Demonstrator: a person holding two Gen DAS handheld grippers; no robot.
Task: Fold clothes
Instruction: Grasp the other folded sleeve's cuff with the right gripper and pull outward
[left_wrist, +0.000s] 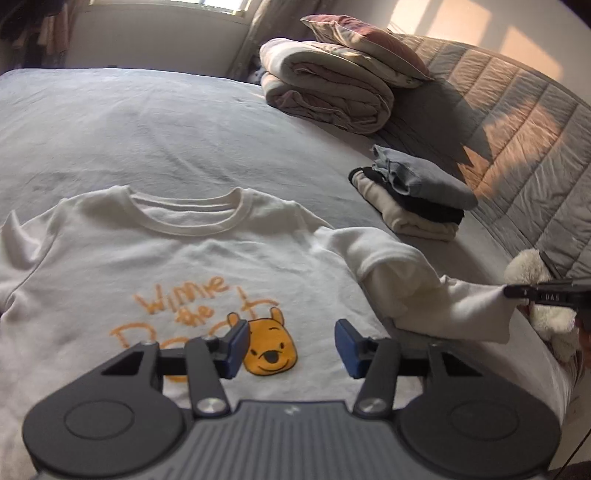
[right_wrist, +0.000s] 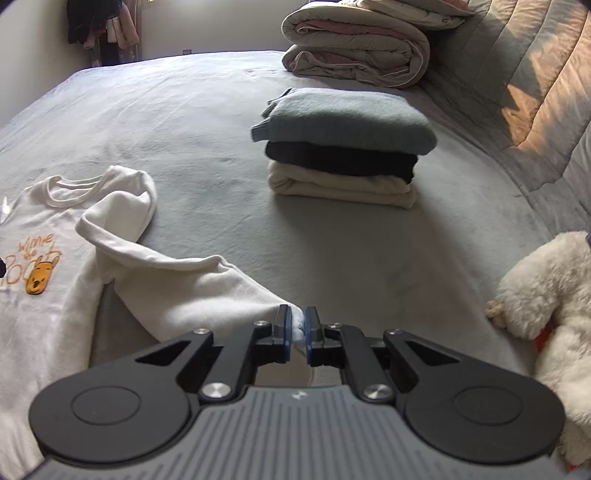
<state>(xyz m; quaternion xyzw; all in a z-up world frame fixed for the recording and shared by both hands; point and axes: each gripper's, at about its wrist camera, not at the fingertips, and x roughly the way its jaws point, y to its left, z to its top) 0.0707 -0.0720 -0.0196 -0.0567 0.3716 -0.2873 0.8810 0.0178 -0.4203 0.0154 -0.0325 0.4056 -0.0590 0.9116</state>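
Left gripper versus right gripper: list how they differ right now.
The left gripper has open jaws holding nothing; the right gripper is shut on the white sweatshirt's sleeve cuff. The left gripper hovers over the sweatshirt's bear print; the right sits off to its side. Both have blue pads.

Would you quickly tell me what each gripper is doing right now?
Left gripper: open, empty, above the white sweatshirt.
Right gripper: closed on the sweatshirt's sleeve cuff.
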